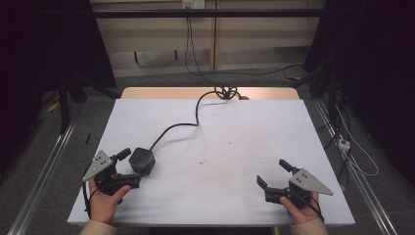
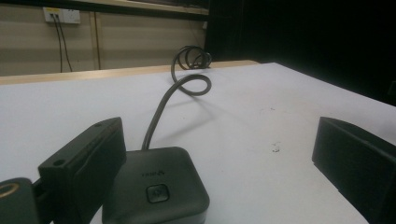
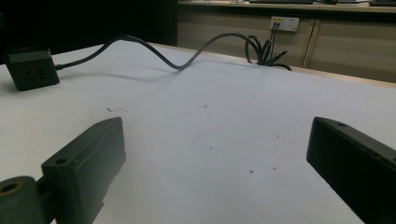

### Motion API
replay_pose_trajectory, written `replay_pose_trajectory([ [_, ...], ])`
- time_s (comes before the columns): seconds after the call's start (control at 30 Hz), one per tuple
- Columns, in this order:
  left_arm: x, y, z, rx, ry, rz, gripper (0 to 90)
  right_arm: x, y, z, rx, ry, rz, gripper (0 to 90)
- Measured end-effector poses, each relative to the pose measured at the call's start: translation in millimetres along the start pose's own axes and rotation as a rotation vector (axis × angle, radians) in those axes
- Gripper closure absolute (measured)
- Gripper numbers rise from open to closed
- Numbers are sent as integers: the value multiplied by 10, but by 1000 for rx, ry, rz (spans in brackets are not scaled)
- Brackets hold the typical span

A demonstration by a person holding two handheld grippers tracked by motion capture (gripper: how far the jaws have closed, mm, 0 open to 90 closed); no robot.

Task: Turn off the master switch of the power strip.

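A: Item one, your left gripper (image 1: 128,165). Where does it sit?

B: It sits at the near left of the white table (image 1: 244,132), in your left hand (image 1: 105,198). Its jaws stand wide apart and clasp nothing. The dark grey cube power socket (image 1: 142,160) lies between them, close to one jaw; in the left gripper view the socket (image 2: 156,189) sits right beside the left-hand jaw, though you cannot tell from here whether they touch.

A: Item two, the socket itself.

B: A rounded square block, flat on the table, with a small square button (image 2: 157,192) on its top face and a faint logo too small to read. Its grey power cord (image 1: 183,122) leaves the far side, curves across the table and ends in a loose coil (image 1: 226,92) at the far edge, where the wooden strip (image 1: 147,93) shows.

A: Item three, your right gripper (image 1: 274,175).

B: Near right of the table, in your right hand (image 1: 299,209), well apart from the socket. Its jaws are spread wide over bare table, empty. In the right gripper view the socket (image 3: 31,69) shows far off at upper left, pin holes on its side face.

A: Item four, surroundings.

B: Small dark specks (image 3: 205,122) dot the tabletop. A wall outlet (image 3: 284,23) with plugged leads is on the wall behind.
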State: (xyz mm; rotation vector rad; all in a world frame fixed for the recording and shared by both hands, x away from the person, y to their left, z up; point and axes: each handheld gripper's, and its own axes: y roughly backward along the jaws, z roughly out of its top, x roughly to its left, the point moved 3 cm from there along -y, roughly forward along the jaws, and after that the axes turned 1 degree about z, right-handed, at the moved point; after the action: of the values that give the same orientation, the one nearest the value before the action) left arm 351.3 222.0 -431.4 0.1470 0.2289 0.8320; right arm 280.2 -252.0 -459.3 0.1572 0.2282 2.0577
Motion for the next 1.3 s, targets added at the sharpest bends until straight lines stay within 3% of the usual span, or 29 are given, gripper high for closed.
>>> replay_pose_trajectory([
  [0.4, 42, -27, 60, 10, 17, 34, 52, 5, -8, 2, 0, 1, 3, 43],
  [0.6, 64, -38, 76, 26, 6, 15, 173, 8, -7, 4, 0, 2, 3, 44],
  [1.07, 136, -18, 108, 41, 1, 54, 405, 12, -5, 13, -5, 1, 4, 46],
  [1.3, 138, -34, 90, 57, -13, 54, 464, 9, -6, 12, -5, 0, 6, 46],
])
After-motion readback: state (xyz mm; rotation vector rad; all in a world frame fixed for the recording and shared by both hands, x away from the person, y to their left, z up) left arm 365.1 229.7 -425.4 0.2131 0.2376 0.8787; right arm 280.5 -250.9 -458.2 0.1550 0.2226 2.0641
